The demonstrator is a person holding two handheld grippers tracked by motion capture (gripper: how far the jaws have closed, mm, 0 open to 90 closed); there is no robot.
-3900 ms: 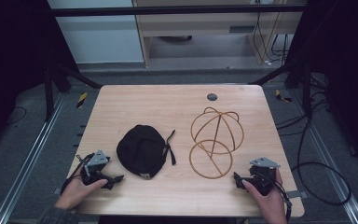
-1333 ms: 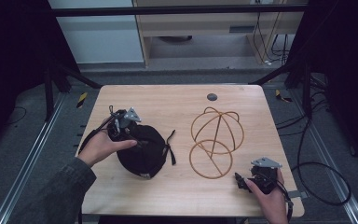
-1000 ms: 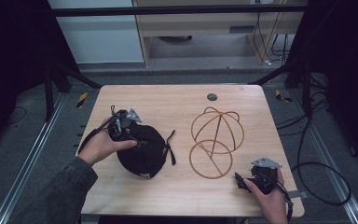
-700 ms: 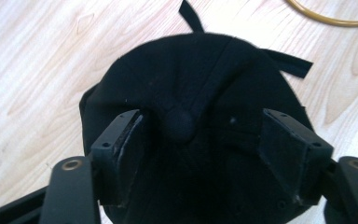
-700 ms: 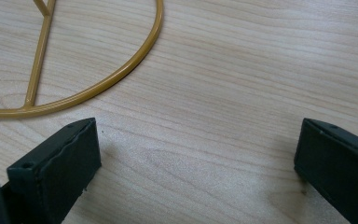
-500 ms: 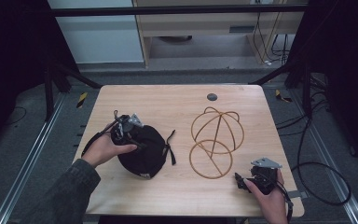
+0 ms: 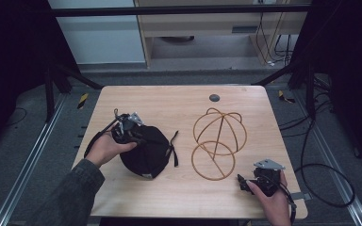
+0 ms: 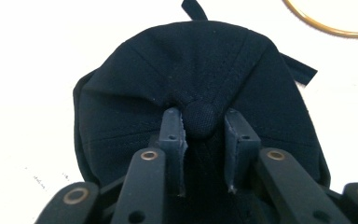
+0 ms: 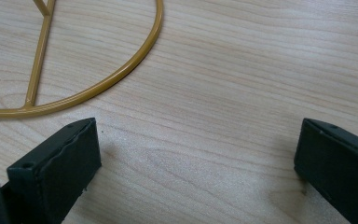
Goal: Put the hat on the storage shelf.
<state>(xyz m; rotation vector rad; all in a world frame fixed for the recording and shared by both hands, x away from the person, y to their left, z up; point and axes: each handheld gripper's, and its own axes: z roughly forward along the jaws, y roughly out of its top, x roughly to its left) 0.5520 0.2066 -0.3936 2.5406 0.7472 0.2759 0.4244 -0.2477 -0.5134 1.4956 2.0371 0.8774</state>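
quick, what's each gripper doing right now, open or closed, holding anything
Left gripper: jaws have just been closing, now shut on the black cap, pinching its top button.
Right gripper: open, holding nothing, low over the table near the gold wire stand.

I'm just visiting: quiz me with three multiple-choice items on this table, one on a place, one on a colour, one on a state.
1. Where does the black cap lie?
A. Left of the wire stand
B. On the stand
C. On the floor

2. What colour is the stand?
A. Blue
B. Golden
C. White

3. How are the left tongs?
A. Wide open above the cap
B. Lying on the stand
C. Pinching the cap's top button

Answers: 1 A, the high view shows them side by side. 2 B, its wire looks golden. 3 C, the jaws, which have just been closing, flank the button.
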